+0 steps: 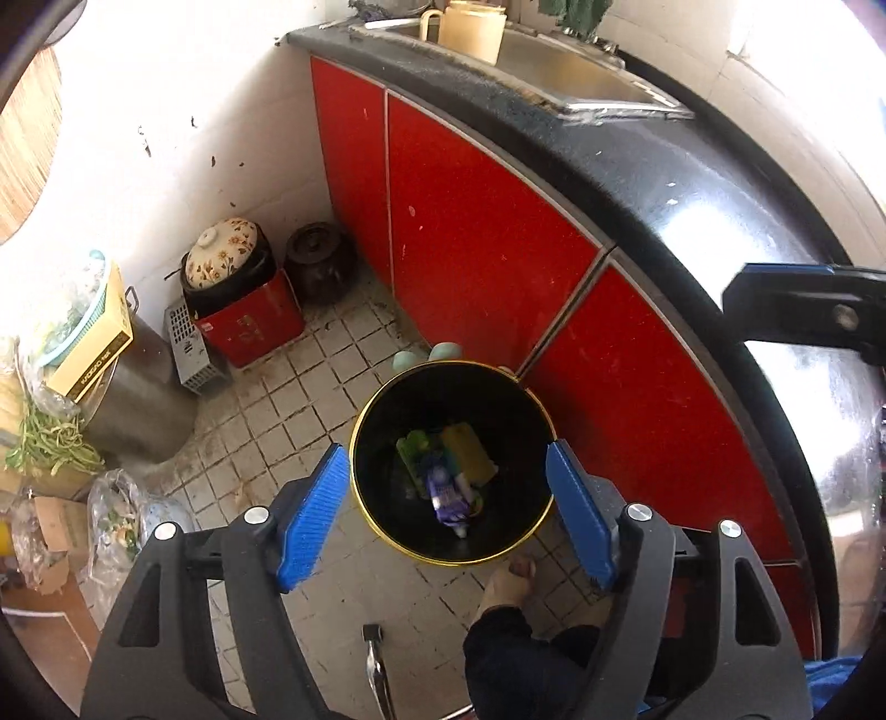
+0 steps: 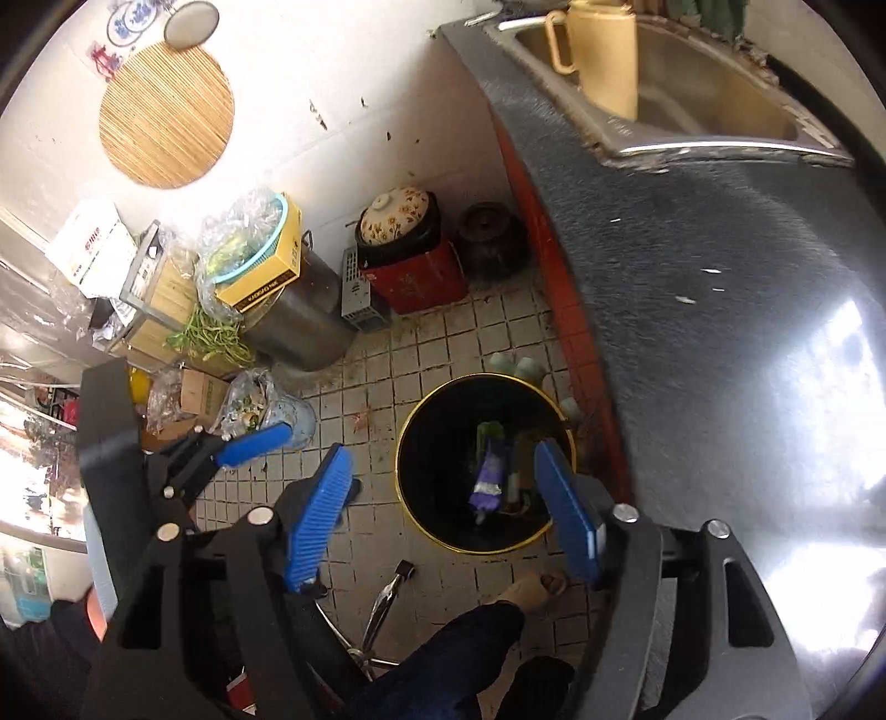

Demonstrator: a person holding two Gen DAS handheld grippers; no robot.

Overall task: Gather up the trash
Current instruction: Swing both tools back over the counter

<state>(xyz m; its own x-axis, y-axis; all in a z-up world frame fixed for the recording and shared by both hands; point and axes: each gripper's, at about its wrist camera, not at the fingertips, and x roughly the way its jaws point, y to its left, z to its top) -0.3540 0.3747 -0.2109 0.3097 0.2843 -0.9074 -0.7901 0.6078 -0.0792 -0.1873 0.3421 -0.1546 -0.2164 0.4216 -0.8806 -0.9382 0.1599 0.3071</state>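
Observation:
A black trash bin with a gold rim stands on the tiled floor against the red cabinet. In it lie a purple wrapper, a yellow piece and a green piece. My left gripper hangs open above the bin's mouth, nothing between its blue pads. My right gripper is also open and empty, over the bin and its left rim; the purple wrapper shows below. In the right wrist view, one blue finger of the left gripper shows at the left.
The red cabinet and black countertop with a sink and a beige jug run along the right. Pots and a red box fill the corner. A bag of scraps, a person's foot and a chrome leg are on the floor.

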